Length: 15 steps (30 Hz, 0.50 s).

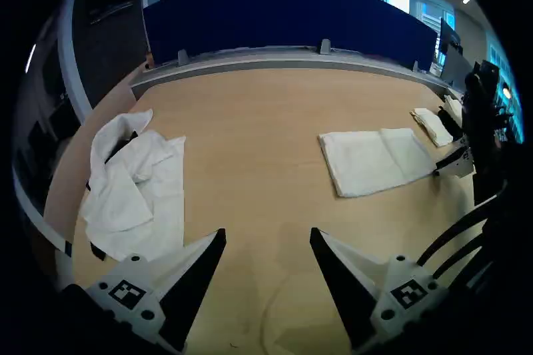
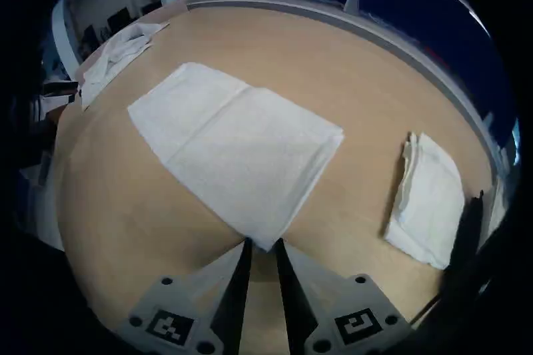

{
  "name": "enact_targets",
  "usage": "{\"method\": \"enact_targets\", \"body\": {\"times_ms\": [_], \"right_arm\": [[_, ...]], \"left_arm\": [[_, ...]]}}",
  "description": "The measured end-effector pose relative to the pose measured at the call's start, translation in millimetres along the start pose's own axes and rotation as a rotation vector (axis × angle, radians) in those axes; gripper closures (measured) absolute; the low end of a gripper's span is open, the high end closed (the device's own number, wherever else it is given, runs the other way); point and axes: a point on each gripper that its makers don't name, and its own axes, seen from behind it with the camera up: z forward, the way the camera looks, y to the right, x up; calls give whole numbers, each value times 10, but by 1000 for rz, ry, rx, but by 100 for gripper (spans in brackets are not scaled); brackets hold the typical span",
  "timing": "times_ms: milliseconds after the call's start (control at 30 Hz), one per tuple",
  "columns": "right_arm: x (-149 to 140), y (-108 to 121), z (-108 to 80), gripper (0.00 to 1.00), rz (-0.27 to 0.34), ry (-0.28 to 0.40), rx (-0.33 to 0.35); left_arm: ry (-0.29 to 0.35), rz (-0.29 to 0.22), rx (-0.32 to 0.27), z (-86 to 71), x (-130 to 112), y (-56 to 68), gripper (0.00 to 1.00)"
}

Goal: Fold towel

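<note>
Towels laid flat: one folded towel (image 2: 233,148), white, with a crease across it, on the desk (image 2: 120,208).
Other cloth: one crumpled heap (image 1: 133,188) of white cloth (how many pieces I cannot tell) and one small stack (image 2: 426,198) of folded white cloth.
Grippers: two.
Left gripper (image 1: 268,231): jaws spread wide, holding nothing, bare desk between them.
Right gripper (image 2: 262,242): jaws drawn almost together, with the folded towel's nearest corner lying in the narrow gap at the tips. Whether both fingers press on it I cannot tell.
Towel's place: in the left gripper view at 3 o'clock; in the right gripper view it lies mid-picture, reaching down to the jaws at 6 o'clock.
Heap's place: 9 o'clock in the left gripper view, well apart from the towel.
Stack's place: 4 o'clock in the right gripper view, near the towel but not touching it.
Behind: a blue partition (image 1: 286,15) runs along the desk's far edge at 12 o'clock in the left gripper view.
</note>
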Motion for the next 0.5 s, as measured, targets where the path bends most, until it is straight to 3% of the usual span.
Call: {"method": "enact_targets", "body": {"times_ms": [100,267,500], "right_arm": [[-9,-17,-8,77,-6,-2,3],[-18,-32,-14,92,-17,2,-8],[-31,-84,-38,96,10,5,-4]], "left_arm": [[-1,4,2,-1,-10,-2,6],[-1,3,0,-2,-12,-3,6],[0,8,-3,9,-2,5,6]]}}
